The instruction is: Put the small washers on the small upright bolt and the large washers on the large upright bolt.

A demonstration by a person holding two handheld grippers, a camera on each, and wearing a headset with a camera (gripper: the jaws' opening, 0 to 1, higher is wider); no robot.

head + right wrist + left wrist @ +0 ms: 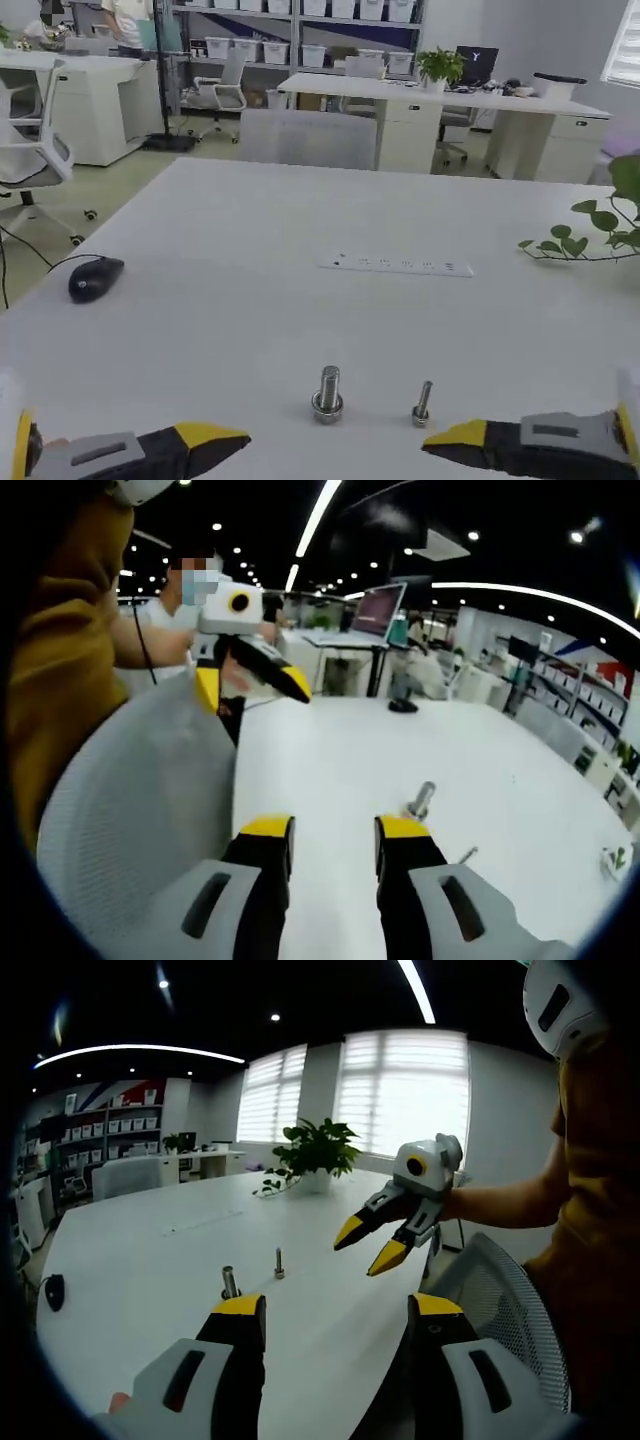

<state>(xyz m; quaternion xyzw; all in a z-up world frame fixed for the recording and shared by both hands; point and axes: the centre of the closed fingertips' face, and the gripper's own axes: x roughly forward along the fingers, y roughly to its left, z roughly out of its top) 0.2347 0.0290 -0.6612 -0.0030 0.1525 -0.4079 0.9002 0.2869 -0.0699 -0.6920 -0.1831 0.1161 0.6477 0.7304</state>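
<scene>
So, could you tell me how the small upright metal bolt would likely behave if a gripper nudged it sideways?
The small upright silver metal bolt is slim and tall over a narrow base, so it would probably tip. Once down, its round shank would likely roll on the smooth white table. Being metal, it should stay rigid.

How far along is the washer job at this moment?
Done: the large bolt and the small bolt stand upright. Each looks wider at its foot, perhaps from washers, but I cannot tell. In hand: nothing. The left tool and the right tool are open and empty, short of the bolts. Left: unclear, since the bolt feet are too small to read.
</scene>
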